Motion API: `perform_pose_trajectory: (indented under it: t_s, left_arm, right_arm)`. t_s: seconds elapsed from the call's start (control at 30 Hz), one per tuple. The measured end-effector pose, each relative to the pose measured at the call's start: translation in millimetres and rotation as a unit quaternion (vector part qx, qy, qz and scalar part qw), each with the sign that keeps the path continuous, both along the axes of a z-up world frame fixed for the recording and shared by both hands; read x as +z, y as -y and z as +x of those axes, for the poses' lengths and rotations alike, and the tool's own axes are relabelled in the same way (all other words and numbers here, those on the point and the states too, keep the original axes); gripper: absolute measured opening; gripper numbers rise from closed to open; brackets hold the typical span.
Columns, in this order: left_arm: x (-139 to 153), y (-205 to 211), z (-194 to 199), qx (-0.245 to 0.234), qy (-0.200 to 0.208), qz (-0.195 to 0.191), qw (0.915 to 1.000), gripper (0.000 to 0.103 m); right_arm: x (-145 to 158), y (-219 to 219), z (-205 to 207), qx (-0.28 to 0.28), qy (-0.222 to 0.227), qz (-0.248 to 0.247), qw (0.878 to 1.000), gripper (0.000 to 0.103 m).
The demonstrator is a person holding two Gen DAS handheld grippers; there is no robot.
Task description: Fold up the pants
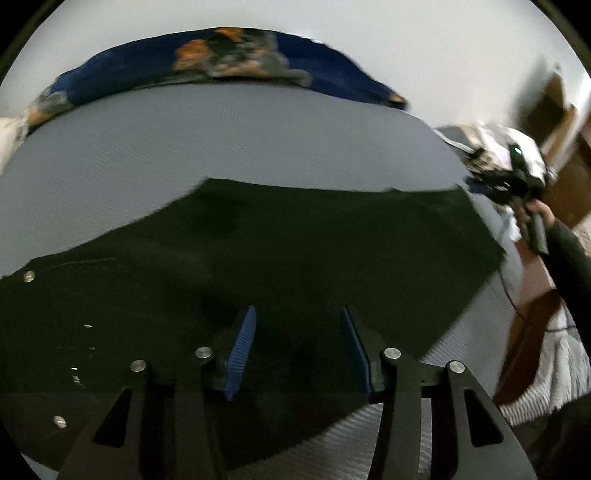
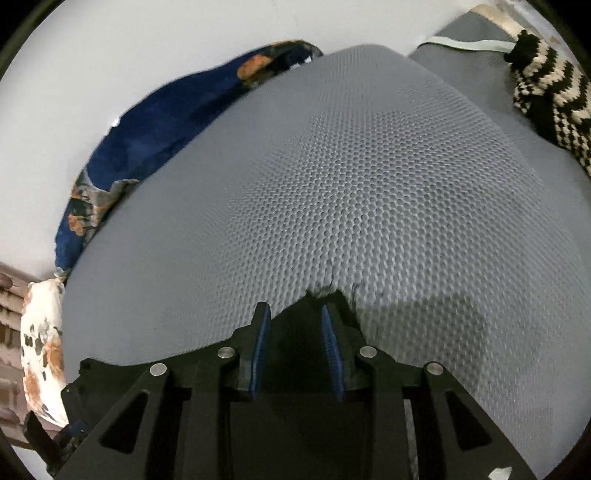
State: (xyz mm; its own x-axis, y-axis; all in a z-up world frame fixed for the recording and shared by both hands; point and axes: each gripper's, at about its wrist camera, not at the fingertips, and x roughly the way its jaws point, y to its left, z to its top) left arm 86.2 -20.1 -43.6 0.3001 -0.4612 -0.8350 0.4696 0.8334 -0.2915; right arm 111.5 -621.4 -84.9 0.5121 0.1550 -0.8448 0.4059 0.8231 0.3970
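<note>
Grey mesh mattress (image 2: pixel 369 184); white wall (image 1: pixel 406 29)

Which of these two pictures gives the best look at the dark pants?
The left wrist view: the pants lie spread flat across the grey mattress, with edges and metal buttons visible. The right wrist view shows only a dark corner of the pants between and below the right gripper's fingers.

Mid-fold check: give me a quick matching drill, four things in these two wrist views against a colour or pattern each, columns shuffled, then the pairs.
Things:
1. pants
2. bed surface
3. blanket
4. knitted cloth

Looks:
A. grey honeycomb mesh
B. black and cream zigzag
C. plain black
D. navy with orange patches

Pairs: 1-C, 2-A, 3-D, 4-B
</note>
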Motion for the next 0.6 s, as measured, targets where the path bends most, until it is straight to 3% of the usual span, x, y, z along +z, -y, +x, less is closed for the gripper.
perform_pose_trajectory:
  t_s: [0.2,0.43,0.53,0.6]
  left_arm:
    - [-5.7,-18.8,19.1,0.041,-0.017,0.003,0.999,0.049]
    - [-7.6,-12.0,28.9,0.053,-0.018,0.012,0.9984,0.049]
    - [-8.7,-10.4,31.8,0.059,-0.016,0.02,0.9979,0.049]
    - [-9.8,-10.9,35.5,0.064,-0.013,0.026,0.9975,0.049]
  right_arm:
    - [-12.5,3.2,13.7,0.01,-0.017,-0.011,1.0,0.028]
    - [-13.5,-5.5,20.3,0.036,-0.013,-0.013,0.999,0.028]
    - [-13.9,-14.6,16.9,0.052,-0.013,-0.012,0.998,0.009]
    - [-8.9,-20.7,11.5,0.047,0.0,-0.034,0.998,0.006]
